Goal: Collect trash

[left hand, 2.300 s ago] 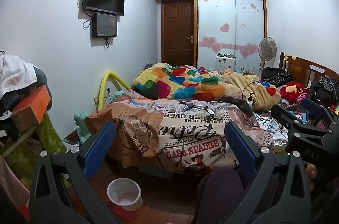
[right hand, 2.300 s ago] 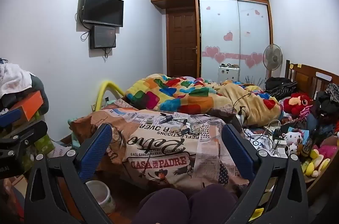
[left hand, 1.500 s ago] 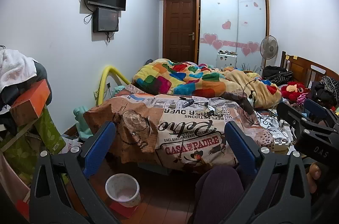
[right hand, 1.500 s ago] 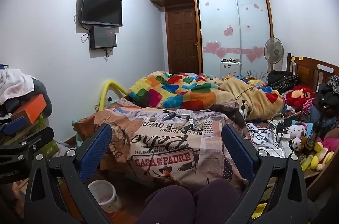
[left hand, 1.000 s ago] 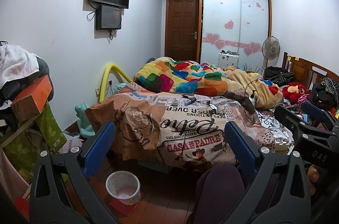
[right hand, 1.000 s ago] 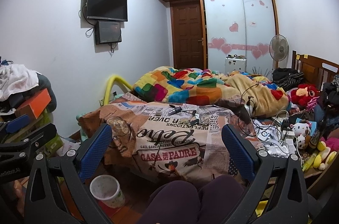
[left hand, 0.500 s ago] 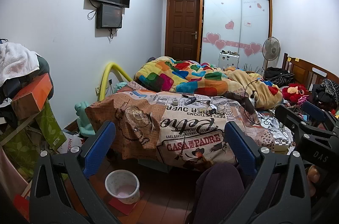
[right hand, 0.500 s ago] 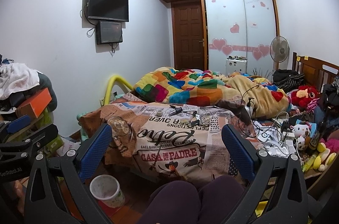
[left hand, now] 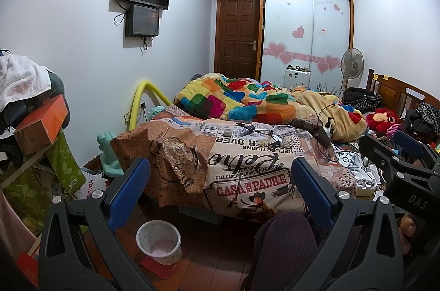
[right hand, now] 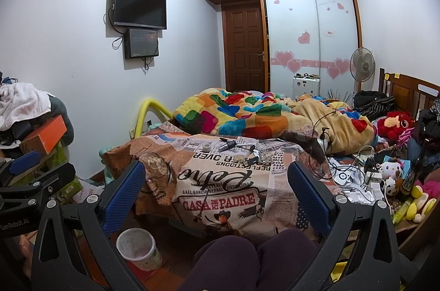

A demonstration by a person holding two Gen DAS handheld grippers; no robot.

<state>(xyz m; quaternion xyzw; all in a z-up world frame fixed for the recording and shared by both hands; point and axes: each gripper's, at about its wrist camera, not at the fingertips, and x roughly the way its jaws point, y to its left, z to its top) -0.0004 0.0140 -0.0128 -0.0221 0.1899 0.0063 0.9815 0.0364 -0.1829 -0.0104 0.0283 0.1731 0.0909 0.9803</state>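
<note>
Bedroom, cluttered, seen from low at the foot of a bed (left hand: 247, 175) draped in a printed newspaper-pattern cover. Left gripper (left hand: 220, 192): blue pads spread wide, nothing held between them. Right gripper (right hand: 217, 192): likewise spread wide, nothing held. Knees in dark trousers (right hand: 247, 258) are seen just below the bed's foot. White waste bin (left hand: 159, 241) is set on the wooden floor, left of the bed's foot. Small loose items (right hand: 239, 150), among them a tape roll and pens, are scattered on the bed cover, before a multicoloured blanket (left hand: 242, 101). Which are trash cannot be told.
</note>
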